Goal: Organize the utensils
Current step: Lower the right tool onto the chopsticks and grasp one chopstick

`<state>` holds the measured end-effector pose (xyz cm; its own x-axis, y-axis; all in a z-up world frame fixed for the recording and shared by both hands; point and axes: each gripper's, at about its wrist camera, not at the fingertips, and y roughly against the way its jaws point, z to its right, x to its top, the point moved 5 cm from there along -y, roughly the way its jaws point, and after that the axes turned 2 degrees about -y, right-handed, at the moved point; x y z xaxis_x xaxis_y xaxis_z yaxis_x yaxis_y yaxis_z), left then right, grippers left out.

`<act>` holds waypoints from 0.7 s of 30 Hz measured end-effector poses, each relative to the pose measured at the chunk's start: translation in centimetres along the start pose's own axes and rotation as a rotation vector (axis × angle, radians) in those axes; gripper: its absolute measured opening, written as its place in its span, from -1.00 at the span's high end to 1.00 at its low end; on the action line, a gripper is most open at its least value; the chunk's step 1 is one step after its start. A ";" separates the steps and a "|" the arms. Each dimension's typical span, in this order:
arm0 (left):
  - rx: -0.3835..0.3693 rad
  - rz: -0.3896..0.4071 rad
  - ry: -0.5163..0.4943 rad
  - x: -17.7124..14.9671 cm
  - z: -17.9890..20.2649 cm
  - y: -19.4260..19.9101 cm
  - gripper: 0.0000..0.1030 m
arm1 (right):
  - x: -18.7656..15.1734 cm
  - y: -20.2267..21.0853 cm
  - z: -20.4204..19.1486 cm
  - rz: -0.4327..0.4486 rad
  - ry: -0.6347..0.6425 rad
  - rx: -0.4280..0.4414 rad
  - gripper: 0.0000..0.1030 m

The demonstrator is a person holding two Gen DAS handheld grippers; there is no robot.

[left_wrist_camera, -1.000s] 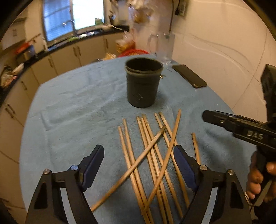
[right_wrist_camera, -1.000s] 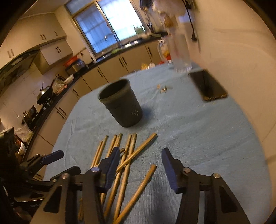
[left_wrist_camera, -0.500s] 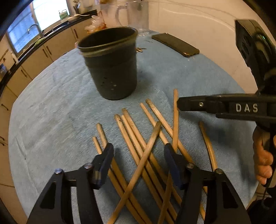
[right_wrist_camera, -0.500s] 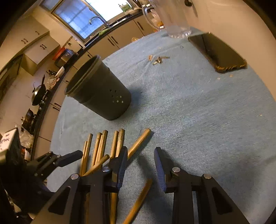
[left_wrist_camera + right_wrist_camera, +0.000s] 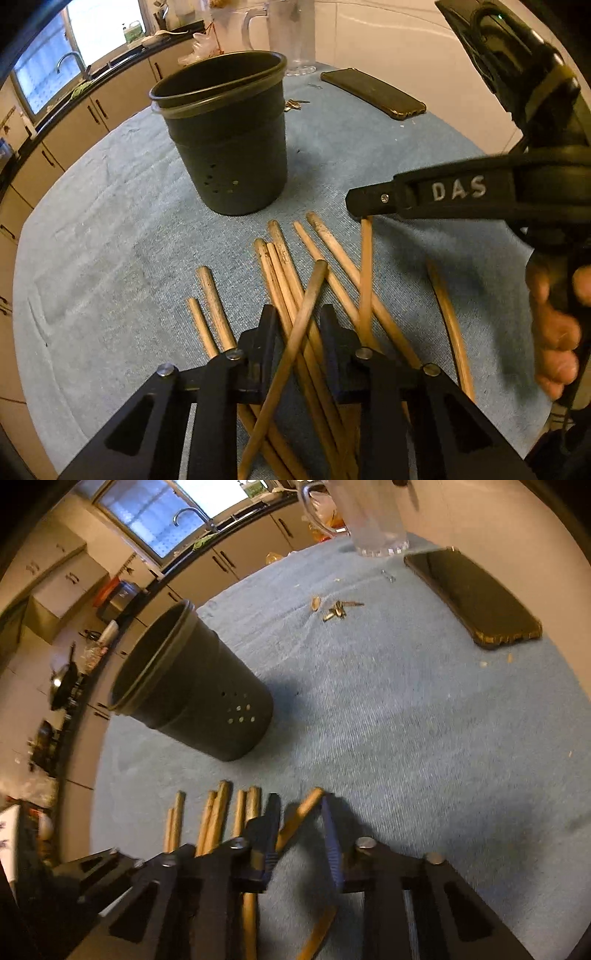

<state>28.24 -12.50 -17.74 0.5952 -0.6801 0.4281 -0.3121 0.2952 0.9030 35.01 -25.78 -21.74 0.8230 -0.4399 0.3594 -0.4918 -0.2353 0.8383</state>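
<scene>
Several wooden chopsticks (image 5: 284,266) lie crossed on the blue cloth in front of an upright, empty black holder cup (image 5: 229,147). My left gripper (image 5: 297,325) hangs low over the pile. Its jaws are closing around one slanted chopstick (image 5: 308,291) that lies on top of the others, with a gap still at each pad. In the right wrist view my right gripper (image 5: 300,808) is closing around the tip of another chopstick (image 5: 303,808), pads not touching it. The cup (image 5: 192,694) stands beyond it to the left. The right gripper (image 5: 356,206) also shows from the side.
A dark phone (image 5: 373,92) lies at the far right of the table by the wall. A clear glass jug (image 5: 369,513) stands behind it, with small metal bits (image 5: 336,609) nearby. A hand (image 5: 554,332) holds the right tool. Kitchen counters and a sink run along the back.
Both grippers came forward and down onto the chopstick pile, and both pairs of jaws narrowed from wide to a small gap. The cup now looms closer.
</scene>
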 end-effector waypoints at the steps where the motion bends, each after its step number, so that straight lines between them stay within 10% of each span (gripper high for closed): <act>1: -0.004 0.007 0.016 -0.1 -0.2 0.4 0.57 | -0.1 0.0 -0.1 0.009 0.009 -0.013 0.63; 10: -0.042 0.044 0.142 -1.1 -3.7 4.2 0.86 | 0.8 0.2 -0.1 0.008 -0.070 0.115 0.83; 21: -0.029 0.235 0.393 -3.6 -8.7 12.9 0.86 | -0.4 10.8 -6.0 0.287 0.081 0.231 0.84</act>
<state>28.53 -0.39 -7.30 0.7484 -0.2882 0.5974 -0.4542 0.4337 0.7782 31.02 -22.96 -10.36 0.6577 -0.4490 0.6048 -0.7492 -0.3062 0.5874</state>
